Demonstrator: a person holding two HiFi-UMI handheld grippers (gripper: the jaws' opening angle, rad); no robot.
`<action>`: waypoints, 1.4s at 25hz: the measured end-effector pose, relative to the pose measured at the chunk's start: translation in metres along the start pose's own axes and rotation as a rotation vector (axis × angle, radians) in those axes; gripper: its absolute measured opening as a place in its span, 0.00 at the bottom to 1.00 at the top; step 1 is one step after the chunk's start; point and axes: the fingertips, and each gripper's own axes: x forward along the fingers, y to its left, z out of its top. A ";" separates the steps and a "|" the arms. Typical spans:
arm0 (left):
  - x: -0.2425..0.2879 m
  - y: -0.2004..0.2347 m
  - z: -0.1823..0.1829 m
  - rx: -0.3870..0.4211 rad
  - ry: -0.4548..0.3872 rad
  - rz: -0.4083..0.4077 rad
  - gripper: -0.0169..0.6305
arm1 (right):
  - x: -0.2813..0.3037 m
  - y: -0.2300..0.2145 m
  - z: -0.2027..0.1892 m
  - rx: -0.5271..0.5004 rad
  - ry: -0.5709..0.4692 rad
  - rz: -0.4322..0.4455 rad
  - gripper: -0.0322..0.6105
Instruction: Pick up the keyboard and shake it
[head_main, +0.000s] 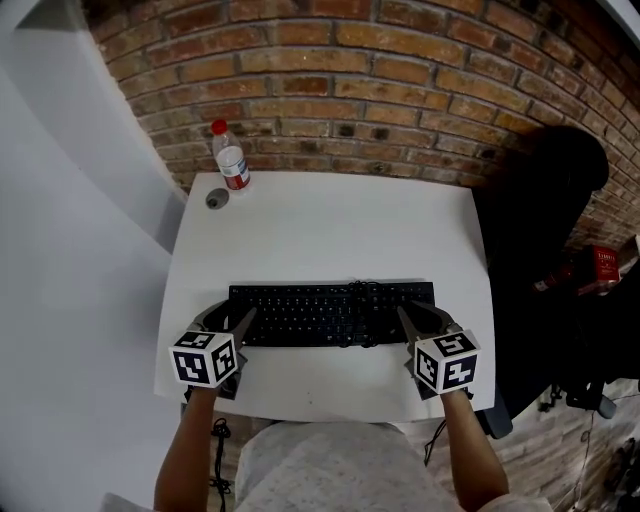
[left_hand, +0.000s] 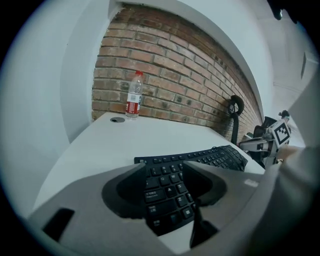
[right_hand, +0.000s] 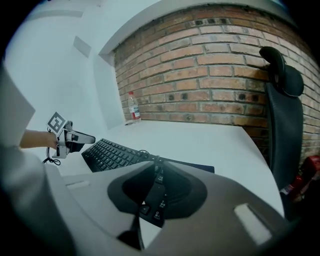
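Observation:
A black keyboard (head_main: 332, 312) lies flat across the near part of the white table (head_main: 330, 225), with a cable looped on its top edge. My left gripper (head_main: 228, 316) hovers at the keyboard's left end; in the left gripper view its jaws (left_hand: 165, 167) stand apart, with the left-hand keys (left_hand: 167, 192) showing in the gap and nothing pressed. My right gripper (head_main: 428, 318) is at the keyboard's right end. In the right gripper view its jaws (right_hand: 157, 168) are only a narrow slit apart over the right-hand keys, gripping nothing.
A clear water bottle (head_main: 231, 156) with a red cap stands at the table's far left corner, beside a round cable hole (head_main: 217, 199). A brick wall runs behind. A black office chair (head_main: 545, 230) stands to the right of the table, with a red object (head_main: 604, 268) beyond it.

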 end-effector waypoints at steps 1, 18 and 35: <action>0.001 0.005 0.000 0.003 0.009 0.000 0.39 | 0.000 -0.002 0.000 -0.001 0.006 -0.011 0.15; 0.022 0.018 -0.006 -0.074 0.141 -0.101 0.68 | 0.001 -0.055 -0.010 0.070 0.084 -0.084 0.47; 0.045 0.009 -0.007 -0.071 0.237 -0.087 0.70 | 0.033 -0.082 -0.028 0.254 0.224 0.047 0.64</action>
